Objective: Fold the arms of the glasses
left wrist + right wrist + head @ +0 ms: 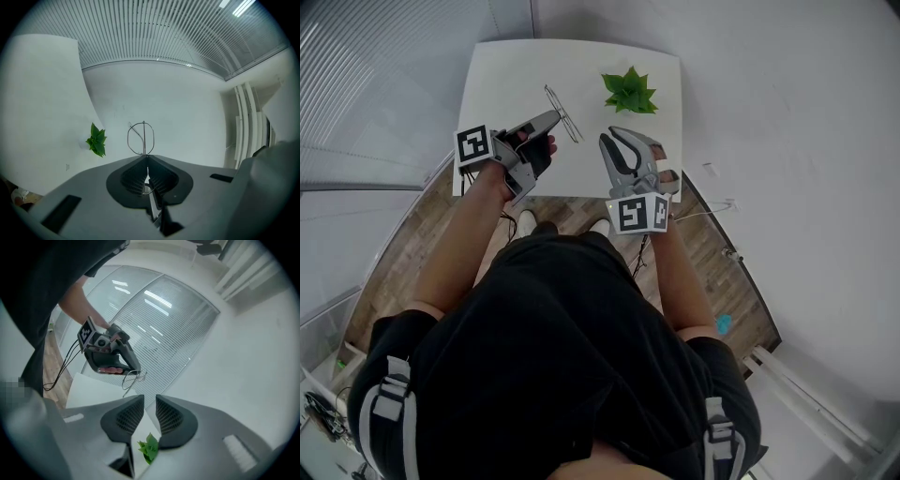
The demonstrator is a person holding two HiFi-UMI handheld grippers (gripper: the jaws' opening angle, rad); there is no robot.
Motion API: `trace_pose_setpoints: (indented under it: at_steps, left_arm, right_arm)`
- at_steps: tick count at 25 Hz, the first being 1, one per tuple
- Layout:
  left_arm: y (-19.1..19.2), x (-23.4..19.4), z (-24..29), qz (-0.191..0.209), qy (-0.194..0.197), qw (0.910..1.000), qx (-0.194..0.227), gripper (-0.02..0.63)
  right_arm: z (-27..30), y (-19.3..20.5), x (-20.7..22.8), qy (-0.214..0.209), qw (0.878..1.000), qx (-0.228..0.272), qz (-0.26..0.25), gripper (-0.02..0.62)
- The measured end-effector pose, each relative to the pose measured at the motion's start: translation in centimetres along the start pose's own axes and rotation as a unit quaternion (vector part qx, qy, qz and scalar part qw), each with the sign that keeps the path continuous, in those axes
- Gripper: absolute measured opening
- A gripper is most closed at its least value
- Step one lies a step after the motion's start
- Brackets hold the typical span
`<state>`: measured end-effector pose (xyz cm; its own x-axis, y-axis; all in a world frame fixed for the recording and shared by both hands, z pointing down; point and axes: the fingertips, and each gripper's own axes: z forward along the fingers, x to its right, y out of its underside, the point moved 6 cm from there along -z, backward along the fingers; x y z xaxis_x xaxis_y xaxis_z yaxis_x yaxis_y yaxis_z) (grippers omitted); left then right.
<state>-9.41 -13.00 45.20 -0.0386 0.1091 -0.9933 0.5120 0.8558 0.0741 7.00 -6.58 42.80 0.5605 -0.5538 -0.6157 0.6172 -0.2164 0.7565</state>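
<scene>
1. Glasses (565, 114) up over the white table (502, 75), above its near left part, thin wire frame pinched in a grip.
2. Left gripper (553, 116): clamped tight on the glasses, one round rim standing just past the jaw tips.
3. Right gripper (615, 137): parted by a narrow gap, gripping nothing, touching nothing, apart from the glasses on their right.
4. Green plant (629, 91): on the table's far right part.

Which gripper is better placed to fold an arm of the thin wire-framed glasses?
Right, likely. The left gripper is shut on the thin wire-framed glasses, steadying them; the right gripper is open with nothing between its jaws, facing the glasses close by.
</scene>
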Motion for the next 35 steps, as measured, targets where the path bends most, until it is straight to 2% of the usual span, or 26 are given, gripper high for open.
trace_pose_setpoints:
  at_steps: [6,10,15,24,35]
  left_arm:
    - [0.2,0.0,0.1,0.002,0.007,1.0000,-0.004,0.012]
    - [0.4,-0.1,0.3,0.007,0.007,0.9999,-0.009,0.012]
    - [0.5,-0.4,0.3,0.004,0.008,0.9999,-0.009,0.012]
    - [0.6,-0.4,0.4,0.001,0.007,0.9999,-0.013,0.013]
    - [0.9,-0.2,0.4,0.000,0.010,0.9998,-0.016,0.012]
  right_arm:
    - [0.1,-0.7,1.9,0.008,0.995,0.034,0.098,0.071]
    - [0.2,-0.4,2.9,0.010,0.983,0.058,0.174,0.052]
    - [0.3,0.8,3.5,0.015,0.969,0.063,0.238,0.023]
    - [-0.3,3.1,4.1,0.029,0.946,0.062,0.317,0.011]
    - [-0.9,3.1,4.3,0.032,0.936,0.072,0.344,0.011]
